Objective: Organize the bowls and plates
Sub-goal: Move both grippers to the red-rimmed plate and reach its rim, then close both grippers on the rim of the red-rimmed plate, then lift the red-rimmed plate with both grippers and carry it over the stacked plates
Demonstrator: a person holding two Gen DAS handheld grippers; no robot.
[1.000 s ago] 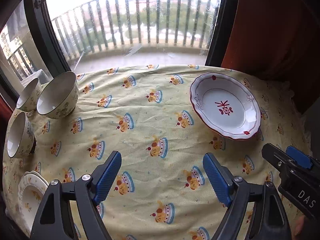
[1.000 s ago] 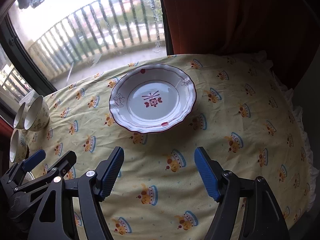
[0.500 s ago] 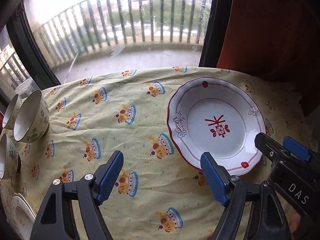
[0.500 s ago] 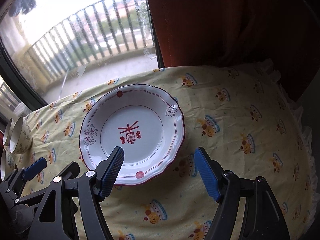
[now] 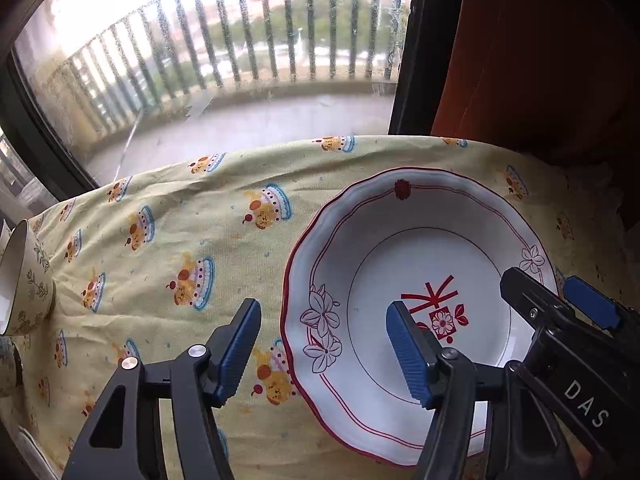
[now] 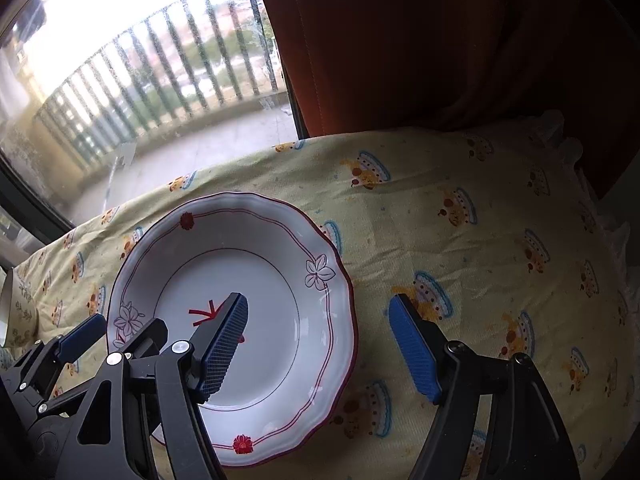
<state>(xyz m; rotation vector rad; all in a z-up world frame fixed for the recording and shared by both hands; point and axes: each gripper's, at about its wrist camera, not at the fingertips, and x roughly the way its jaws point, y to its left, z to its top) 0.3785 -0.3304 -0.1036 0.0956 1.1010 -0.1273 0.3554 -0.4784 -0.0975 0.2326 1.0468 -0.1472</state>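
The white plate (image 5: 420,300) with the red scalloped rim lies flat on the yellow cake-print cloth (image 5: 168,248) that covers the desk, toward the cloth's far right side, near the orange curtain (image 5: 540,60). It fills far more of both wrist views than it did a second ago, when it sat small and distant beyond the fingers; both grippers have come forward and down onto it.

The left gripper (image 5: 322,346) now straddles the plate's left rim, one finger over the bare cloth and the other over the plate's centre motif. Its jaws have just been closing and stand narrower than a second ago, but the pads are still clear of the rim, so nothing is gripped. The right gripper (image 6: 320,340) straddles the opposite rim in the same way (its left finger hangs over the red motif, its right finger over the cloth). Its fingers stand apart at the same width as before and hold nothing.

At the far left edge a floral bowl (image 5: 24,280) lies tipped on its side, well apart from the plate.

This looks like the approach for a two-handed lift of the plate: each gripper is placed on its own rim, and the grasp itself is not yet made.
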